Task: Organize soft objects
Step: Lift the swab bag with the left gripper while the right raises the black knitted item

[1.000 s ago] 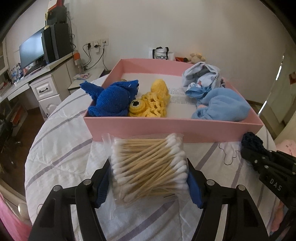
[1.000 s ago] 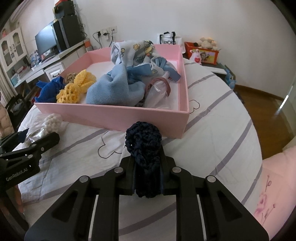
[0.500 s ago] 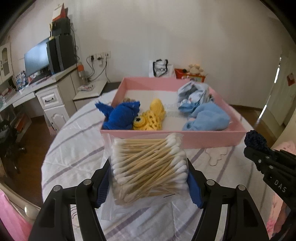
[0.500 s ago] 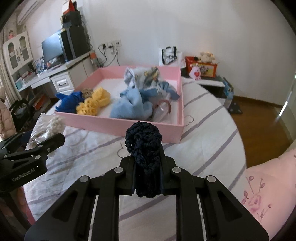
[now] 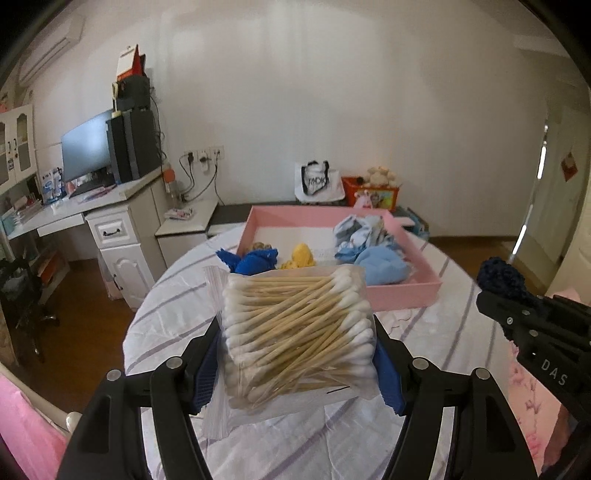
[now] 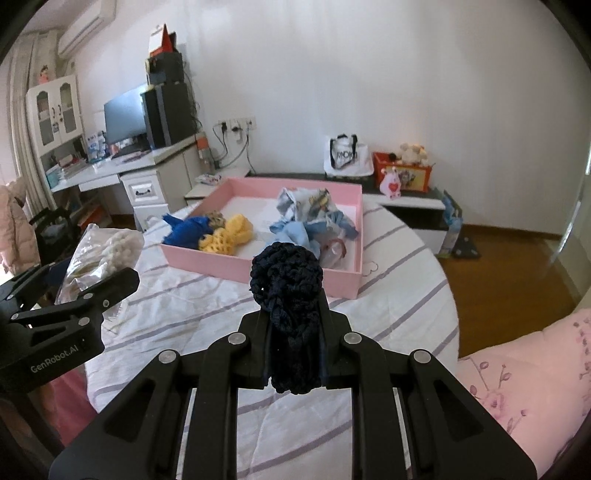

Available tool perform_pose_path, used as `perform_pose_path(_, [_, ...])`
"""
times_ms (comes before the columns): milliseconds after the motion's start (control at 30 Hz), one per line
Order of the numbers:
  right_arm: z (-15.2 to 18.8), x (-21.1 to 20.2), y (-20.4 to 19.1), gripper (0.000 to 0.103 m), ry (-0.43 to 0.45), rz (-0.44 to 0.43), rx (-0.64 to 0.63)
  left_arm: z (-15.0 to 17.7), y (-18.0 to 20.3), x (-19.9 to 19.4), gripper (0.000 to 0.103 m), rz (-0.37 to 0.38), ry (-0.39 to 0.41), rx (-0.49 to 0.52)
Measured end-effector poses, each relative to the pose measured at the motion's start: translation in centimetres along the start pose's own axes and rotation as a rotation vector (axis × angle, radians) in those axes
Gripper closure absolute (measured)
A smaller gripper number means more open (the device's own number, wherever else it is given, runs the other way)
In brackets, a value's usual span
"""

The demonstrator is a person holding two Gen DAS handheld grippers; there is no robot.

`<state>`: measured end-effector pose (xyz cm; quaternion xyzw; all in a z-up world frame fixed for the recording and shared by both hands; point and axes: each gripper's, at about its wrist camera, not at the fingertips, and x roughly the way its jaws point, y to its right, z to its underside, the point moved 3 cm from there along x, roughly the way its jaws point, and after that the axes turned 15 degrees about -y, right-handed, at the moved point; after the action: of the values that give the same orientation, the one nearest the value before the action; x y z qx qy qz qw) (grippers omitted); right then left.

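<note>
Both tools have risen from the counter (image 5: 177, 306) (load clear): left tool (image 5: 295, 354) clamps the cotton-swab bag (image 5: 295, 328); right tool (image 6: 295, 332) pinches the navy crochet piece (image 6: 286, 280); pink tray (image 6: 258, 267) awaits.

Home bedroom/living rm: desk w/ monitor (image 5: 86, 147), white cabinet (image 6: 55, 110), wall AC unit (image 6: 79, 33), plush toy (image 6: 413, 152), floral bedding (image 6: 535, 373).

Clear cotton-swab bag (image 5: 295, 332), navy crochet piece (image 6: 288, 295), both held above striped cloth
</note>
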<state>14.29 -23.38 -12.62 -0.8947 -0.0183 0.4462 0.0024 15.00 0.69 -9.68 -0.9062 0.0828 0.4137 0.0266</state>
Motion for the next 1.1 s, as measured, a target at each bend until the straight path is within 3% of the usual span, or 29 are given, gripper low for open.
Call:
perform_pose_path(633, [1.9,-11.0,-2.5,0.086,0.273,-0.024,-0.027,6.1,0.4,-14.1,0.036,-0.020,0.235,0.027])
perform_pose_path(1100, [3.8,-16.1,-3.0,0.085,0.432,-0.018,-0.042,11.5,0.4,-18.7,0.036,-0.015,0.350,0.018])
